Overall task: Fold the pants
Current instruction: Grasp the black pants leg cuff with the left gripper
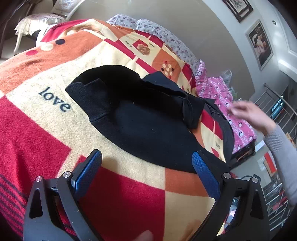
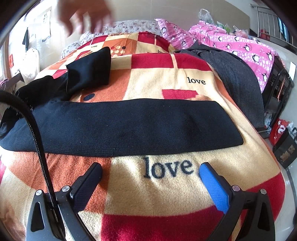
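Observation:
Black knit pants point(image 1: 141, 118) lie spread on a patchwork "love" blanket point(image 1: 46, 118). One leg point(image 2: 130, 128) stretches flat across the right wrist view. The other leg end point(image 2: 91, 68) is folded over at the back left. My left gripper point(image 1: 147, 157) hovers open just short of the pants' near edge, nothing between its blue pads point(image 1: 206, 176). My right gripper point(image 2: 151, 169) is open too, over the blanket just in front of the flat leg. A bare hand point(image 1: 250, 115) with a grey sleeve reaches in blurred at the right, also seen as a blurred hand point(image 2: 85, 14) at the top.
A dark grey garment point(image 2: 239, 81) lies along the blanket's right side. Pink penguin bedding point(image 2: 241, 44) is piled behind it. Floral pillows point(image 1: 157, 31) sit at the head of the bed. A black cable point(image 2: 37, 137) crosses the left. Bags point(image 2: 284, 144) stand on the floor.

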A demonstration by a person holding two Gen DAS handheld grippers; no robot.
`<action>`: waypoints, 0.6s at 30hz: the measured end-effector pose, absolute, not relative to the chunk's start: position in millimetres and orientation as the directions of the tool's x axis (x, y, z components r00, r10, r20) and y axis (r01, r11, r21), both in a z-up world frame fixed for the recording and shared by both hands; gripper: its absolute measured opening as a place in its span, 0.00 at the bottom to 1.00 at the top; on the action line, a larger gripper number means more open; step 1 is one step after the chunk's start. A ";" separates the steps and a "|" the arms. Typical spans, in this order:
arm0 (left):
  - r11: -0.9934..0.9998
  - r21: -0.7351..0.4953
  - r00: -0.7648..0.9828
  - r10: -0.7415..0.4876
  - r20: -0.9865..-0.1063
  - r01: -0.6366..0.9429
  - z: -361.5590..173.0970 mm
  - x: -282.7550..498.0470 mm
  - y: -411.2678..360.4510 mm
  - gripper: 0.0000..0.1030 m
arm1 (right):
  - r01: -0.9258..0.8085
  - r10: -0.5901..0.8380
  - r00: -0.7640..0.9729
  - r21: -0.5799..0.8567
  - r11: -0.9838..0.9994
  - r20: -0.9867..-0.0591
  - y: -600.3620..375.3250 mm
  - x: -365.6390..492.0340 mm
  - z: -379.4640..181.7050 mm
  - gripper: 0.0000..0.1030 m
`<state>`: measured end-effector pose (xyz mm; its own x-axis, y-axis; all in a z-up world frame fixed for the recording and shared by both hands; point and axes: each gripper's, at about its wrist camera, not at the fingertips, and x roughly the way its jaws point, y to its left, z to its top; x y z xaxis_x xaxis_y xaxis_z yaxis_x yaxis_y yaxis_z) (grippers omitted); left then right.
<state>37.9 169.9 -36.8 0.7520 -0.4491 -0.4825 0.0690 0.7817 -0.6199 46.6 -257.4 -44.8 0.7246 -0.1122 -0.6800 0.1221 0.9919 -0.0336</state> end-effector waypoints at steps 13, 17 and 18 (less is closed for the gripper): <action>0.705 -0.699 0.734 -0.413 -0.540 -0.117 -40.5 86.6 231.7 0.95 | 0.117 -0.109 0.717 -0.036 0.993 -0.688 -256.4 45.9 -46.4 1.00; 0.688 -0.717 0.737 -0.426 -0.524 -0.113 -40.5 110.1 234.6 0.95 | 0.114 -0.107 0.716 -0.037 0.993 -0.690 -256.2 45.8 -46.9 1.00; 0.702 -0.703 0.743 -0.410 -0.529 -0.113 -39.8 111.7 232.2 0.95 | 0.113 -0.107 0.716 -0.037 0.993 -0.690 -256.4 45.9 -46.9 1.00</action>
<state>111.7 232.2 -39.8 0.7427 -0.4103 -0.5292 -0.1131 0.7021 -0.7031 45.9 -256.4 -46.9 0.7158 -0.1066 -0.6901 0.1126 0.9930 -0.0366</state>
